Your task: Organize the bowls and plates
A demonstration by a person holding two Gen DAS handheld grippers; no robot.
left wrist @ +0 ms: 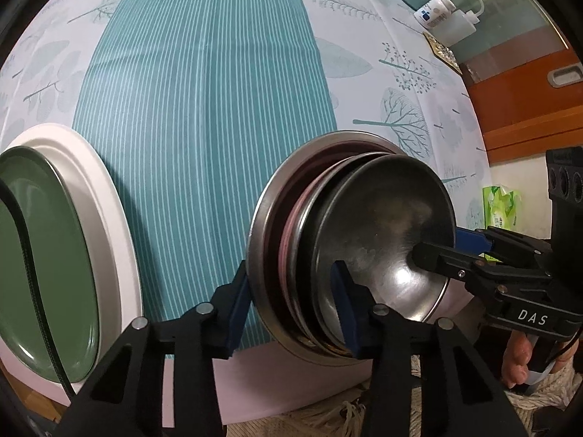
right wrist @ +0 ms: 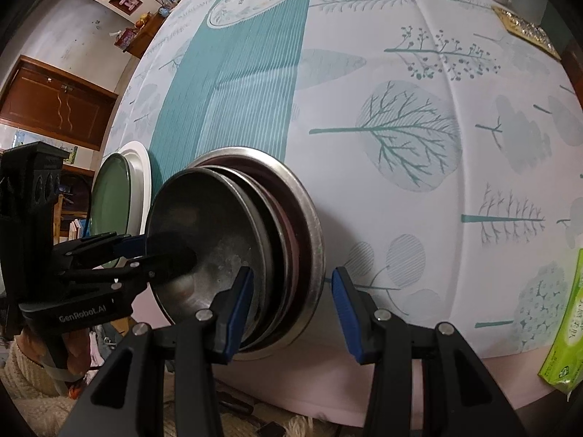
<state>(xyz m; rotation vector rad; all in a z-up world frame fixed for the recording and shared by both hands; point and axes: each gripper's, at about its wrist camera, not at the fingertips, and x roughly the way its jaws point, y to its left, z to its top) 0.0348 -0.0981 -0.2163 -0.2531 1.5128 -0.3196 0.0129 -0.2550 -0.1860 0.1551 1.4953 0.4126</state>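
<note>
From my left tongs (left wrist: 291,313), straddling the rim of the stacked metal bowls (left wrist: 349,247) at five o'clock on the table (left wrist: 204,91), they look stiff, slippery, heavy; my right tongs (right wrist: 291,304) straddle the opposite rim, touch unclear

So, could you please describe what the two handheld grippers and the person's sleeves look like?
Both are matte black plastic with angular linkage arms, silver pivot pins and blue pads on the fingers. The left gripper carries white "GenRobot.AI" lettering; the right gripper reads "DAS". A thin black cable loops past the left one. The sleeves are cream cable-knit.
</note>
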